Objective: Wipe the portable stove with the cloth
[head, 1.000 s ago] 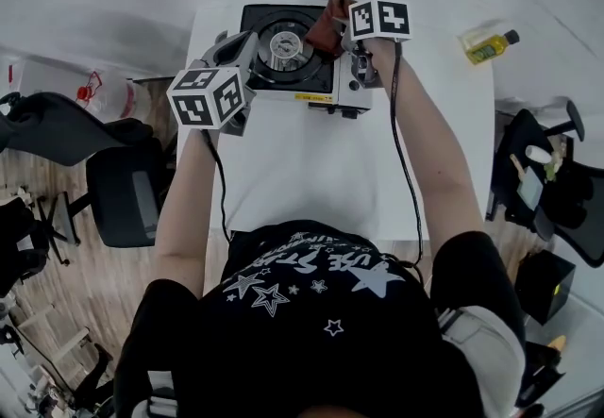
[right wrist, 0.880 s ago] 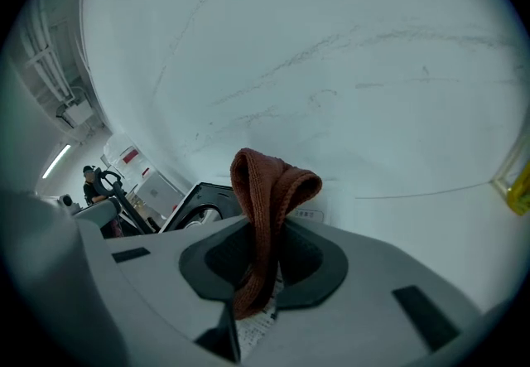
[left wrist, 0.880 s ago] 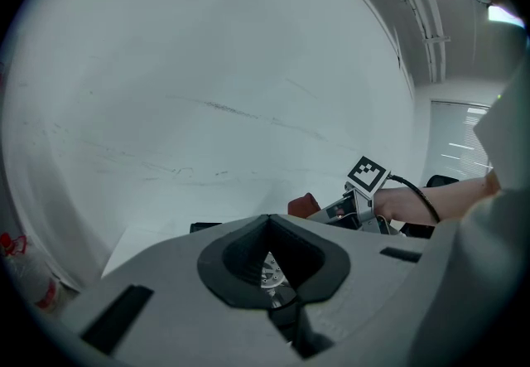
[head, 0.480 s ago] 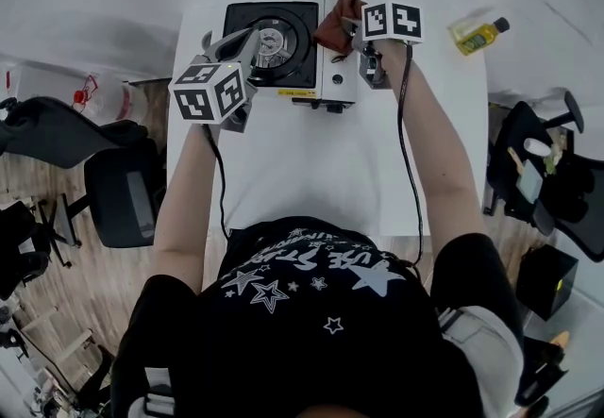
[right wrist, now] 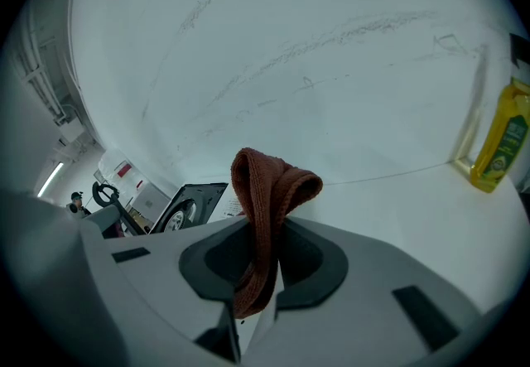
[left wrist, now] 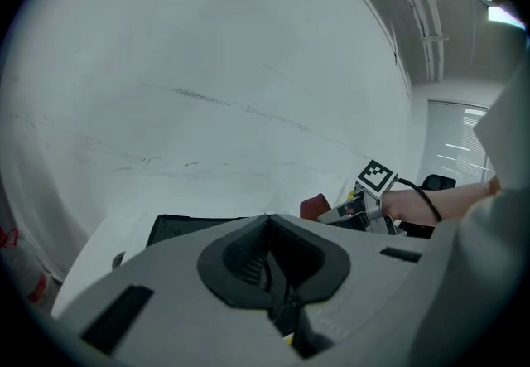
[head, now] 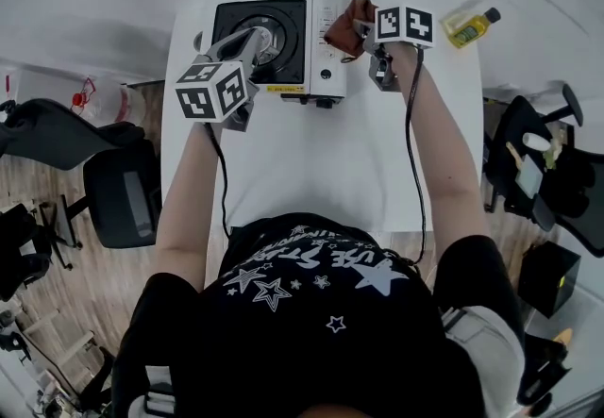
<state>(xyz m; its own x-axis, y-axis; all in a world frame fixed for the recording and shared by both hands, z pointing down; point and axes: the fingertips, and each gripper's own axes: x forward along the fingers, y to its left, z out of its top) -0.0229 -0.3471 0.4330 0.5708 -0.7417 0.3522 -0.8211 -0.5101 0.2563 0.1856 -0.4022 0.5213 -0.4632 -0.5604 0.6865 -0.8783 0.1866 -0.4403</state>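
The portable stove, a white body with a black top and round burner, stands at the far side of the white table. My right gripper is shut on a rust-brown cloth, which sits at the stove's right edge by the control panel. In the right gripper view the cloth loops up from between the jaws, with the stove to the left. My left gripper is over the burner with its jaws closed and nothing between them. The left gripper view shows the stove top just past the tips.
A yellow bottle lies on the table's far right corner, also in the right gripper view. A black office chair stands left of the table. More chairs and clutter are on the right. A wall rises behind the stove.
The right gripper has carried the cloth rightward, from over the black top to the stove's right edge. The left gripper now sits further in over the burner.
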